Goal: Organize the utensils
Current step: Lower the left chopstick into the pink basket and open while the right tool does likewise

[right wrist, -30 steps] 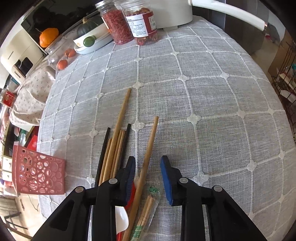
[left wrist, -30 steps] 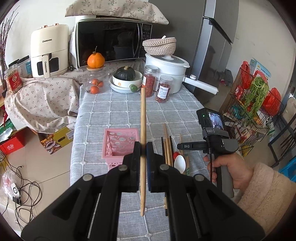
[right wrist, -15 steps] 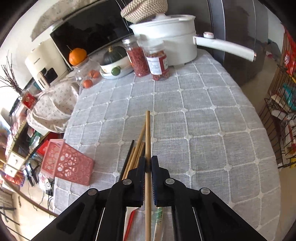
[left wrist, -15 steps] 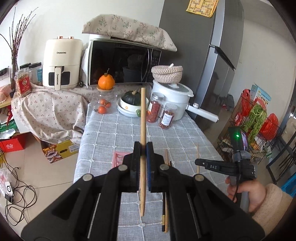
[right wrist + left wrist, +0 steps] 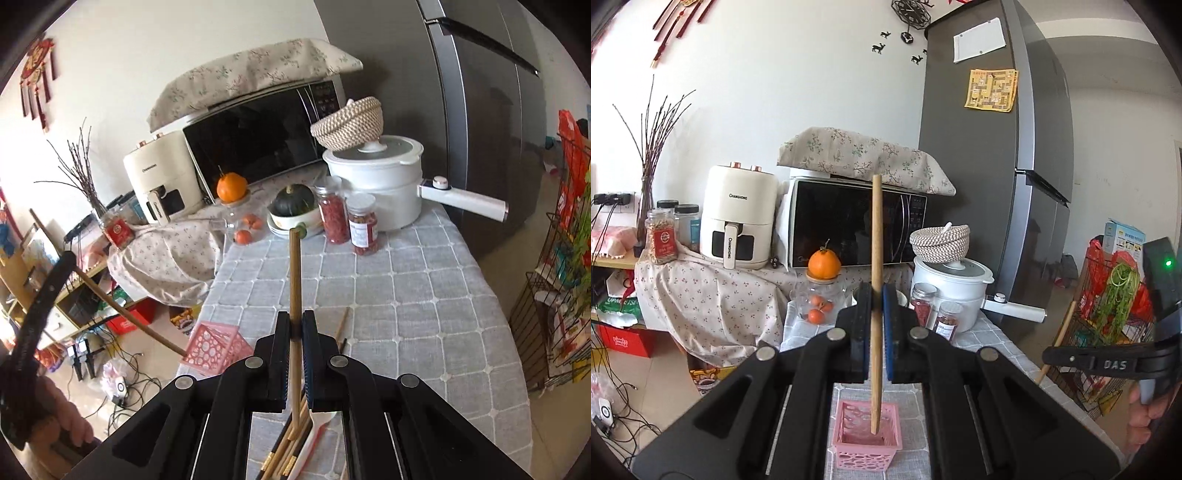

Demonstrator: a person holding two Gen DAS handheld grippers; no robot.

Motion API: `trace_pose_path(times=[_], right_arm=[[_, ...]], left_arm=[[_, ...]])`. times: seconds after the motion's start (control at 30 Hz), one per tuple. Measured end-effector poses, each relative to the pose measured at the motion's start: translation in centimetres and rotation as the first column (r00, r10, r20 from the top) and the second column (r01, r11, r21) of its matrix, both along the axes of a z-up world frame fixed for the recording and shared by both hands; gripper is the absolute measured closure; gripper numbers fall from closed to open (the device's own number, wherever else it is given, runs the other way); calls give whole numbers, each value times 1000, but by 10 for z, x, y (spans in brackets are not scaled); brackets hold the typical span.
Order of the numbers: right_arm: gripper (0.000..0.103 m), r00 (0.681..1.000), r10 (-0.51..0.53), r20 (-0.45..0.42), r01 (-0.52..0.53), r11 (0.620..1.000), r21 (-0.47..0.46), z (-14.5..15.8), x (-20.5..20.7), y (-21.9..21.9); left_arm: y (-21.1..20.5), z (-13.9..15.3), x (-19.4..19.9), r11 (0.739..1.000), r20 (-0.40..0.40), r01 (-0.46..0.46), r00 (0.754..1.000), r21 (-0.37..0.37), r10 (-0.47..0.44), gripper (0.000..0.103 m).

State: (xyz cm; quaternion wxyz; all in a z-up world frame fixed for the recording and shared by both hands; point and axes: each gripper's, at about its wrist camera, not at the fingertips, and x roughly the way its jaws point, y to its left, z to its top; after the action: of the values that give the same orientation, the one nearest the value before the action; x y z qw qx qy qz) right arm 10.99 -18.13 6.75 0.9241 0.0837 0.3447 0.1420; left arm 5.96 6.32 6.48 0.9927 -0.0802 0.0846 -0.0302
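I have the tabletop (image 5: 406, 288) ahead with the pink basket (image 5: 865, 435) near its left edge. My left gripper (image 5: 874, 332) is the nearer one: its fingers are clamped on a wooden chopstick (image 5: 876, 258) that stands almost upright, long axis vertical, lower tip hanging just over the basket's open mouth, perhaps a little inside; I cannot tell which. I judge a straight drop is what remains. My right gripper (image 5: 295, 354) hangs farther right above the loose pile (image 5: 291, 450) of utensils, fingers pinched on a second chopstick (image 5: 294, 280), also held steeply, and apart from the basket.
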Motion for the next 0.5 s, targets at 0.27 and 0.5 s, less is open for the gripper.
trace_pose_path(times=[0.27, 0.5], right_arm=[[97, 998, 32, 46, -32, 999, 12, 12, -6, 12], [97, 999, 45, 30, -46, 998, 31, 8, -4, 14]], left_arm=[[6, -34, 29, 997, -82, -57, 995, -48, 53, 96], [8, -61, 50, 995, -182, -76, 981, -70, 62, 96]])
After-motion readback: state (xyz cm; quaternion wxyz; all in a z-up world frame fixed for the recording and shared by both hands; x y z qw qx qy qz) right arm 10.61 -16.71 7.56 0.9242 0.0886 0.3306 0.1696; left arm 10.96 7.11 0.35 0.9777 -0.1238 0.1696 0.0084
